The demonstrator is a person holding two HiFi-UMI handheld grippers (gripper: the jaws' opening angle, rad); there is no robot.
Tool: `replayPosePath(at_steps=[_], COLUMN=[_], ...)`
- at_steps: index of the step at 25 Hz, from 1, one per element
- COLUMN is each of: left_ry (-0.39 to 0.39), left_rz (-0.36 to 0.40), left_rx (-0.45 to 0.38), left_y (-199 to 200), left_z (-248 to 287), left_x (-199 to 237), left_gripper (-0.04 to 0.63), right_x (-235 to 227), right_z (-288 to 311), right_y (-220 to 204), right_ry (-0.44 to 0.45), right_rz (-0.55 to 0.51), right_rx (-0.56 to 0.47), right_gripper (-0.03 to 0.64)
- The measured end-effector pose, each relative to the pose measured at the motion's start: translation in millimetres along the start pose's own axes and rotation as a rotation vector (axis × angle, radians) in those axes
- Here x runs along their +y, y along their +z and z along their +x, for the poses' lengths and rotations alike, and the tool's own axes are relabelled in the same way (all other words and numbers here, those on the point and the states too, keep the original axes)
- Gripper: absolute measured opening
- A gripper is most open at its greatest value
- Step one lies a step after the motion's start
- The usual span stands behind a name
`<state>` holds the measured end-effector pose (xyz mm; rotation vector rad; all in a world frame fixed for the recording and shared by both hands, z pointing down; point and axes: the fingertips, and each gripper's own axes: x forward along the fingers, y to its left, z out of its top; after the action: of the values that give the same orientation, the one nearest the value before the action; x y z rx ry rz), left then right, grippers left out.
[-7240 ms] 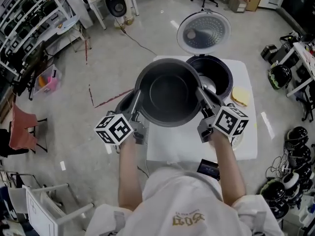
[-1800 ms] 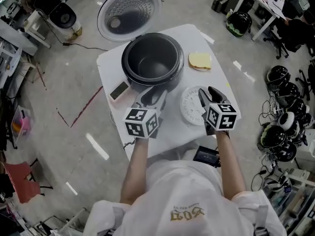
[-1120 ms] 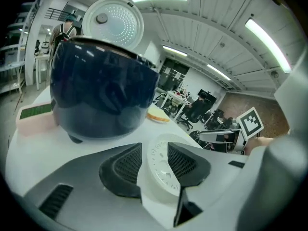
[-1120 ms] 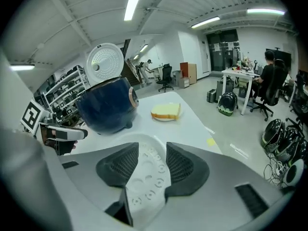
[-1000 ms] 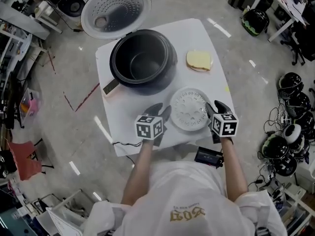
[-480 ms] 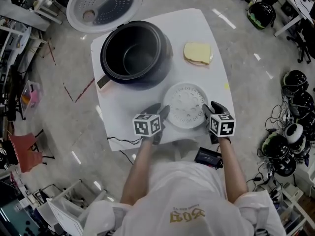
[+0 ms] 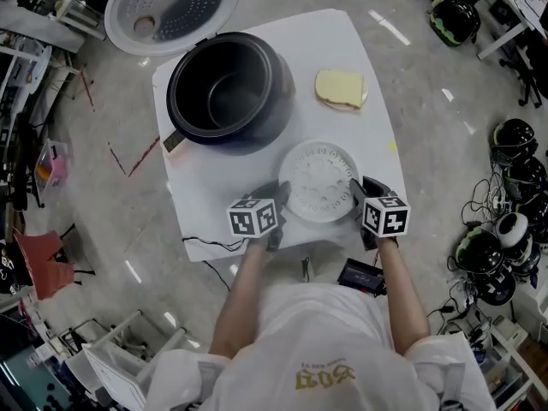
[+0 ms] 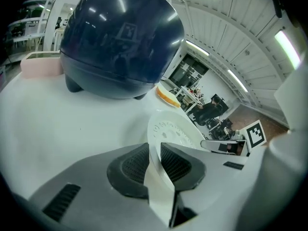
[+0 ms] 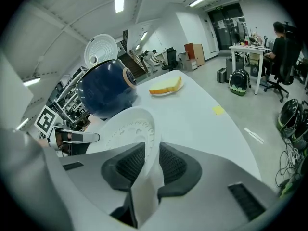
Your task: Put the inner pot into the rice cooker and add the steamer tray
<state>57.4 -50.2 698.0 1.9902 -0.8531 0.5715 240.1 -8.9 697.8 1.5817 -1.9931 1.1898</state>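
The white round steamer tray [image 7: 318,181] lies flat on the white table [image 7: 368,50], in front of the dark rice cooker [image 7: 229,91]. The inner pot [image 7: 224,101] sits inside the cooker. My left gripper [image 7: 278,211] is at the tray's left rim and my right gripper [image 7: 355,202] at its right rim. In the left gripper view the tray's rim [image 8: 172,131] runs between the pads, which have just been closing on it; the left gripper [image 8: 154,160] grips it. The right gripper view shows the same: the tray [image 9: 130,129] is pinched by the right gripper [image 9: 147,165], its jaws just closed in.
The cooker's perforated lid [image 7: 171,8] stands open behind the pot. A yellow sponge-like piece on a plate [image 7: 340,88] lies at the table's far right. A black device [image 7: 360,274] sits below the near table edge. Helmets and cables lie on the floor at the right.
The inner pot went from my grippers into the cooker. Both grippers then came down beside the tray, and their jaws narrowed onto its left and right rims.
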Motion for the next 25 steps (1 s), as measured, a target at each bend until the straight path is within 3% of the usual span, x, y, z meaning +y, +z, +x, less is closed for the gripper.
replayPosePath(at_steps=[5,11,25], left_ry=[-0.017,-0.012,0.007], left_rz=[-0.021,-0.047,-0.024], left_rx=[0.0,-0.027,-0.139], left_y=[-1.6,6.7,40.9], left_z=[-3.0,-12.5,-47.8], left_x=[-4.2,-7.2,-29.4], left_gripper=[0.08,0.067,0.06], right_x=[-1.6,4.1,21.7], right_z=[-5.8,-9.8,-30.0], right_y=[4.6,14.4,57.1], right_ry=[0.024,0.038,0.101], right_rz=[0.063,0.042,0.093], right_rx=[-0.014,-0.02,-0.099], right_gripper=[0.078,0.074,0.055])
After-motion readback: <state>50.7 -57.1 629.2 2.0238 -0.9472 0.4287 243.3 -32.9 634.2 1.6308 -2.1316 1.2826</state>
